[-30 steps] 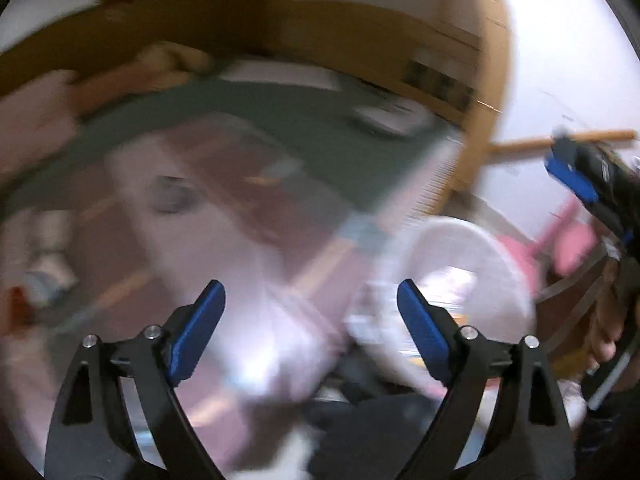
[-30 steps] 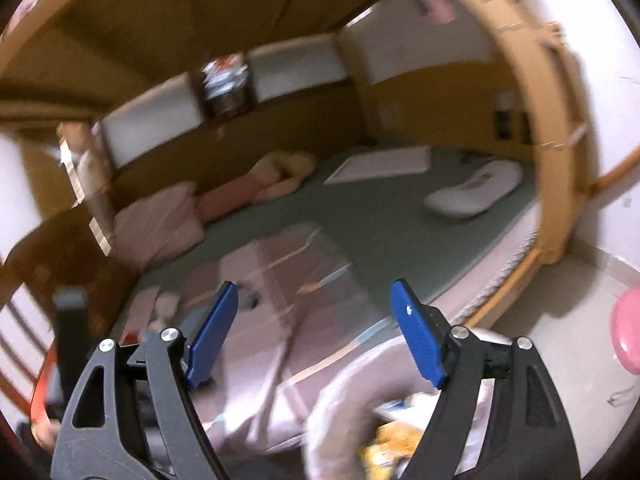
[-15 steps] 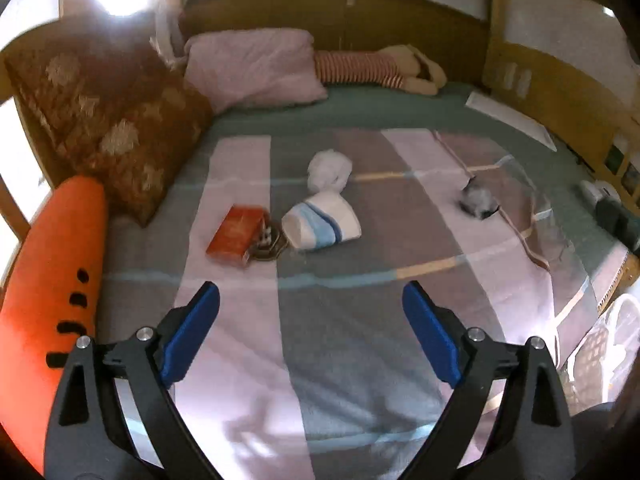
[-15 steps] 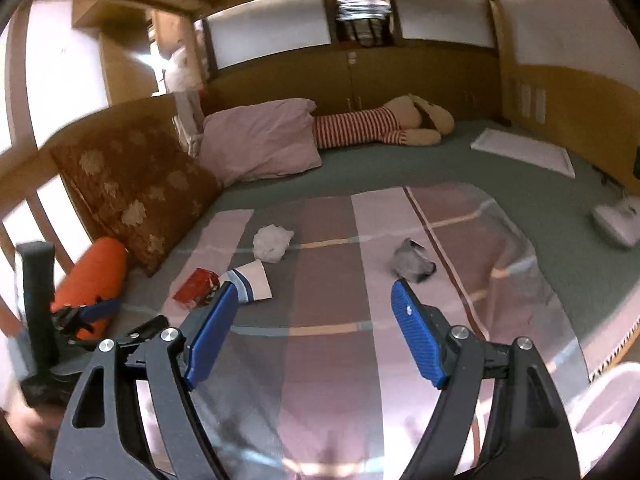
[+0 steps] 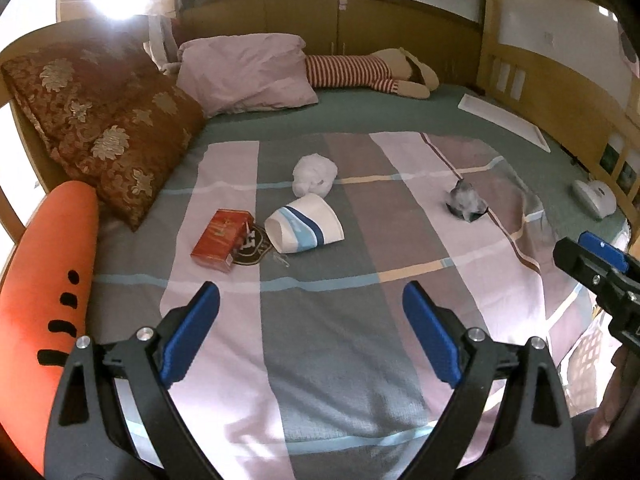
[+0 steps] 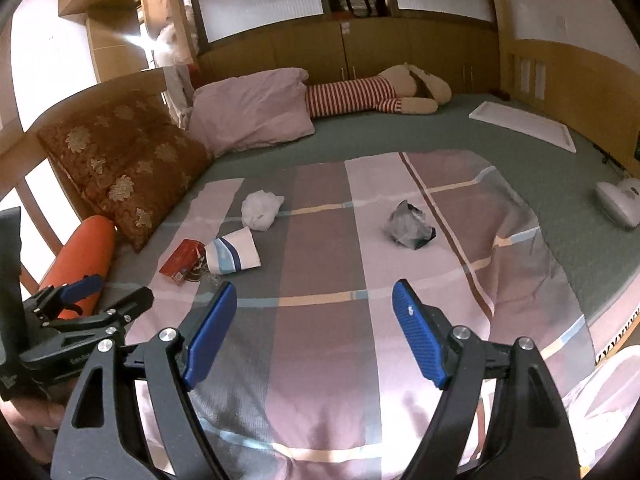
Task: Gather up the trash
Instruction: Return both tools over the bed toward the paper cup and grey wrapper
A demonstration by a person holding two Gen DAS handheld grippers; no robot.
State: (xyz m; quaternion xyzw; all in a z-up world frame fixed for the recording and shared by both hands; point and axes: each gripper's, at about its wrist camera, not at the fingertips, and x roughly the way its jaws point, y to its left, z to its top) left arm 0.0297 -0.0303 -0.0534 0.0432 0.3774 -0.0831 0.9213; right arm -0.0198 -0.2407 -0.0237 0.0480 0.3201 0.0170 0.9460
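Both grippers over the bed, nothing picked yet.

I hold left gripper [image 5: 311, 326] and right gripper [image 6: 314, 325] wide open and empty; paper cup [image 5: 304, 224] lies ahead between the left fingers.

Warm, dim indoor light. A glaring lamp flare [image 5: 114, 4] blows out the upper left in both views. Both pictures are sharp, with strong fisheye bending and dark vignetted corners.

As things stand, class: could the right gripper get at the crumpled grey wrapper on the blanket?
Probably yes. The right gripper is open and empty, and only bare blanket lies between it and the grey wrapper.
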